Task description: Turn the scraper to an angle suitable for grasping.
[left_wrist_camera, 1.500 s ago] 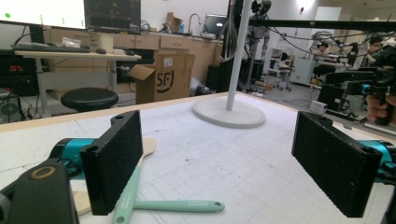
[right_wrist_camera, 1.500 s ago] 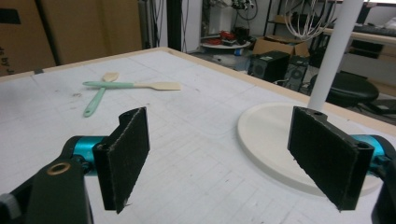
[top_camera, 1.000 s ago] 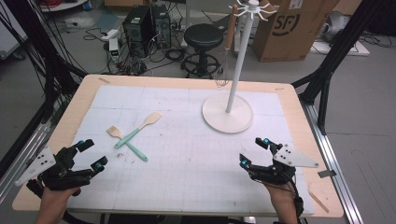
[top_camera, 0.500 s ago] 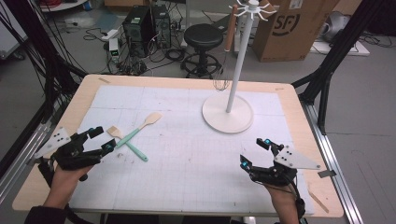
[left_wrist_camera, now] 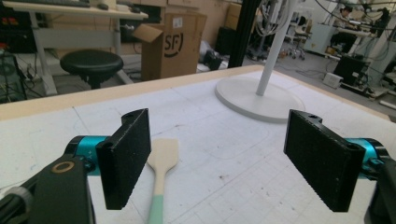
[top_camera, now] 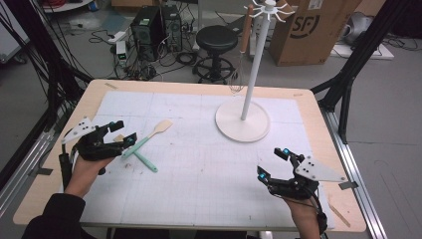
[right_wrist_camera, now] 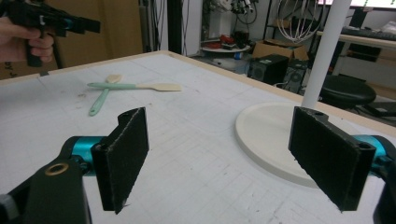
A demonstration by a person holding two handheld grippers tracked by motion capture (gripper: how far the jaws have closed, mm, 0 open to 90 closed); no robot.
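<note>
Two spatulas with mint handles lie crossed at the table's left: one (top_camera: 150,136) with its wooden blade pointing far right, the other (top_camera: 146,162) with its blade partly hidden under my left gripper (top_camera: 125,130). That gripper hovers just over them, open; its jaws have just been closing a little, and nothing is between the pads. In the left gripper view a spatula (left_wrist_camera: 162,161) lies on the mat below the left gripper (left_wrist_camera: 217,163). My right gripper (top_camera: 270,163) rests open near the front right, also seen as the right gripper (right_wrist_camera: 219,158), with nothing between its pads.
A white hook stand (top_camera: 242,119) rises at the back right of the mat, and a whisk (top_camera: 237,82) hangs from it. The stand's round base (right_wrist_camera: 271,135) lies just ahead of the right gripper. A stool (top_camera: 217,40) and a cardboard box (top_camera: 308,30) stand beyond the table.
My left gripper has moved forward and right from the table's front left corner to just over the crossed spatulas. The right gripper has stayed put.
</note>
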